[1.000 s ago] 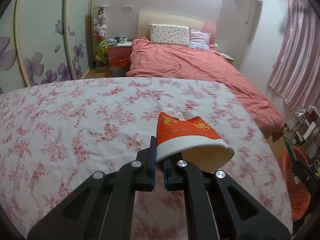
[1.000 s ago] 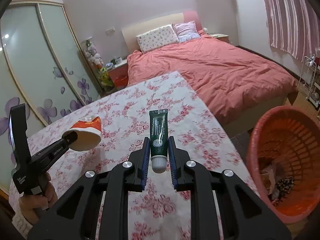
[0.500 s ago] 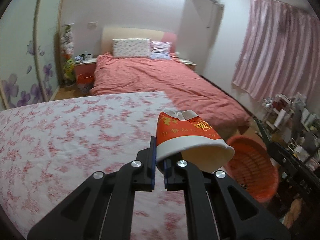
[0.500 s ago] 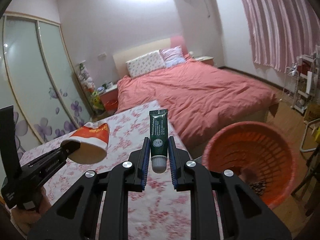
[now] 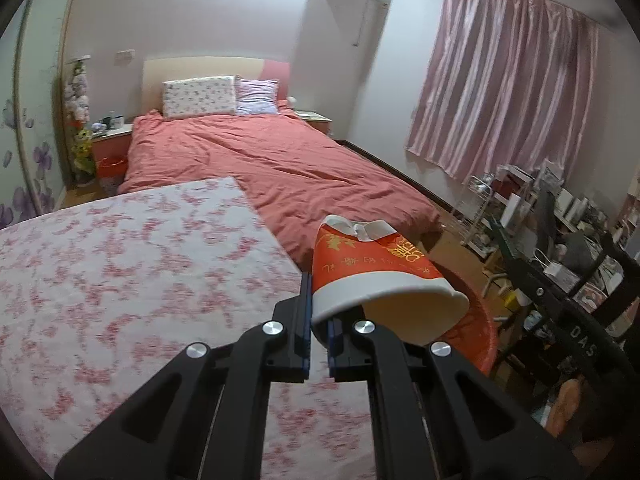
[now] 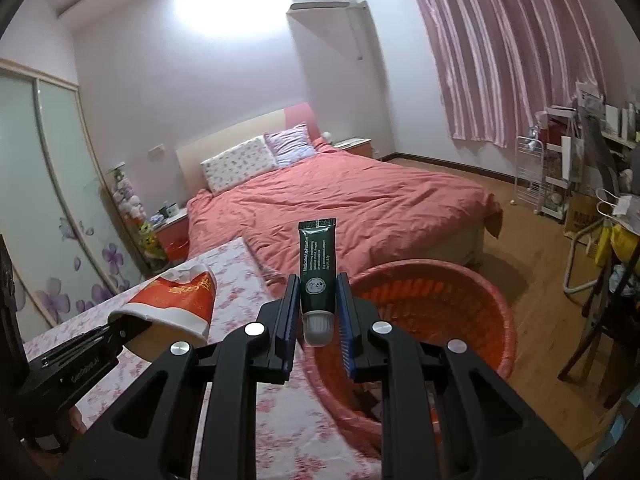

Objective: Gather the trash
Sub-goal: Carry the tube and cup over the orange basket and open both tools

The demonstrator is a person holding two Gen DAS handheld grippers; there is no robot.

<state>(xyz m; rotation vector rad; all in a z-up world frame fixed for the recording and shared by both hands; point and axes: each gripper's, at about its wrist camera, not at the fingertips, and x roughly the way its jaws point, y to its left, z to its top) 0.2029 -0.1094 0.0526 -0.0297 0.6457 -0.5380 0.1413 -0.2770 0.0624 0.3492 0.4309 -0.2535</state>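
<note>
We see a crumpled red paper cup [image 5: 376,276] pinched by its white rim in the left gripper [image 5: 318,320], whose jaws are closed nearly together on the thin wall; the cup lies on its side in the air, its torn base pointing away, above the right edge of the floral-clothed table [image 5: 120,264] and partly over the orange laundry-style basket [image 5: 480,336] on the floor beyond.

In the right wrist view, a dark green tube [image 6: 317,272] stands upright, white cap nearest us, clamped between the blue pads of the right gripper [image 6: 318,312], its jaws only slightly apart around the tube's body. The same tube hangs just above the near left rim of the orange basket [image 6: 460,280], which holds a few dark scraps at its bottom. To the left in that view we see the cup [image 6: 176,300] carried on the left gripper, over the table [image 6: 248,400].

Farther off, a bed [image 6: 352,204] with a salmon duvet and two pillows fills the middle of the room, pink curtains [image 5: 500,92] at right.
</note>
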